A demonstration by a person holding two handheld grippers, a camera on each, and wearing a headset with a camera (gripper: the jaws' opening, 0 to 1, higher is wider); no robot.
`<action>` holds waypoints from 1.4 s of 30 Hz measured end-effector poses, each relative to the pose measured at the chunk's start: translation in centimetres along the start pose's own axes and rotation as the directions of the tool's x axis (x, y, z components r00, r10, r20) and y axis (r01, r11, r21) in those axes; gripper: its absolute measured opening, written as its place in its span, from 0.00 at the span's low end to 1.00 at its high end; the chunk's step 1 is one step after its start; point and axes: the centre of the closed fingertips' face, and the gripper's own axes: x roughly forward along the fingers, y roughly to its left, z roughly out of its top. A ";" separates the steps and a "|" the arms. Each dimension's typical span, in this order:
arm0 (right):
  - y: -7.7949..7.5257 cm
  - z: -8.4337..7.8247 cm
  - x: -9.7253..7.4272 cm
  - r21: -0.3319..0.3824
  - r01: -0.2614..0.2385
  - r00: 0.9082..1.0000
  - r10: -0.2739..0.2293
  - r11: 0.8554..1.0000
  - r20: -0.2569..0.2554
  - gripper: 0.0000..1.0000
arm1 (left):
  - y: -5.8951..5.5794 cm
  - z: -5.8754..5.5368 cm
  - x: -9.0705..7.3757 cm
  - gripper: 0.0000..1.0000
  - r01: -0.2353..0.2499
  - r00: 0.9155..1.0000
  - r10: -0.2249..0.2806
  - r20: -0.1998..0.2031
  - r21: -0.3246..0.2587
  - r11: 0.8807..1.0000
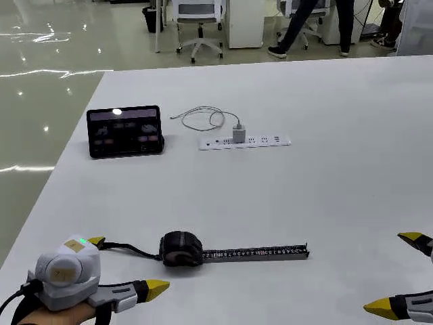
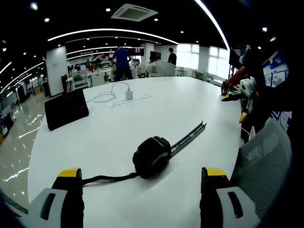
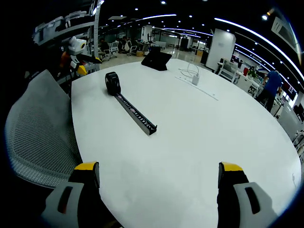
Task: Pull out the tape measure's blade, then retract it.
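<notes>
Tape measure (image 1: 180,248), blade markings (image 1: 257,254) unreadable

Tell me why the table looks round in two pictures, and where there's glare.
Left and right gripper views: fisheye lenses bend the table into a round shape and curve the ceiling lights. Head view: table edges stay straight; lights glare off the glossy floor; the tape measure casts a faint shadow.

1. White bench (image 1: 325,135), with a plain top.
2. Tape measure (image 1: 180,248) lies by the near edge, toward the left, its blade (image 1: 257,254) out flat along the edge.
3. Tablet (image 1: 125,131) near the left edge, seemingly propped up.
4. Power strip (image 1: 245,141) mid-bench, with a charger (image 1: 239,132) plugged in and a looped cable (image 1: 203,119).
</notes>
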 end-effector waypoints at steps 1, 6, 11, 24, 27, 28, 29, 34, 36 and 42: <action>0.0 0.1 0.2 -0.012 -0.012 1.000 0.012 1.000 -0.006 1.00 | -0.2 0.3 0.2 1.00 -0.002 1.000 0.002 0.006 -0.003 1.000; -0.4 0.9 1.4 -0.065 -0.057 0.998 0.055 0.996 -0.023 1.00 | -1.1 1.0 2.0 1.00 -0.011 1.000 0.011 0.006 0.013 1.000; -1.0 2.1 2.0 -0.103 -0.065 0.998 0.063 0.993 -0.027 1.00 | -0.6 0.4 3.4 1.00 -0.079 0.997 0.079 -0.001 -0.096 0.992; -0.6 4.9 5.1 -0.188 -0.148 0.989 0.140 0.971 -0.052 1.00 | -1.1 0.9 6.1 1.00 -0.223 0.973 0.229 0.024 -0.142 0.964; -0.2 5.1 6.5 -0.230 -0.190 0.981 0.175 0.954 -0.085 1.00 | -1.3 0.4 6.5 1.00 -0.258 0.962 0.269 0.043 -0.174 0.950; -0.3 5.1 6.8 -0.239 -0.198 0.979 0.180 0.950 -0.094 1.00 | -1.2 0.4 6.4 1.00 -0.287 0.950 0.303 0.068 -0.182 0.940; 0.0 5.0 7.3 -0.248 -0.217 0.974 0.193 0.944 -0.117 1.00 | -1.8 -0.2 6.7 1.00 -0.279 0.953 0.295 0.068 -0.178 0.943; 0.8 5.3 9.0 -0.272 -0.274 0.958 0.238 0.923 -0.159 1.00 | -3.5 -0.6 7.9 1.00 -0.233 0.968 0.246 0.055 -0.169 0.957; 1.0 5.0 9.7 -0.274 -0.296 0.951 0.253 0.915 -0.179 1.00 | -3.8 -0.4 8.1 1.00 -0.239 0.966 0.251 0.064 -0.150 0.959; 1.1 4.3 11.6 -0.312 -0.344 0.931 0.277 0.886 -0.238 1.00 | -3.6 -1.3 8.5 1.00 -0.242 0.959 0.267 0.093 -0.222 0.945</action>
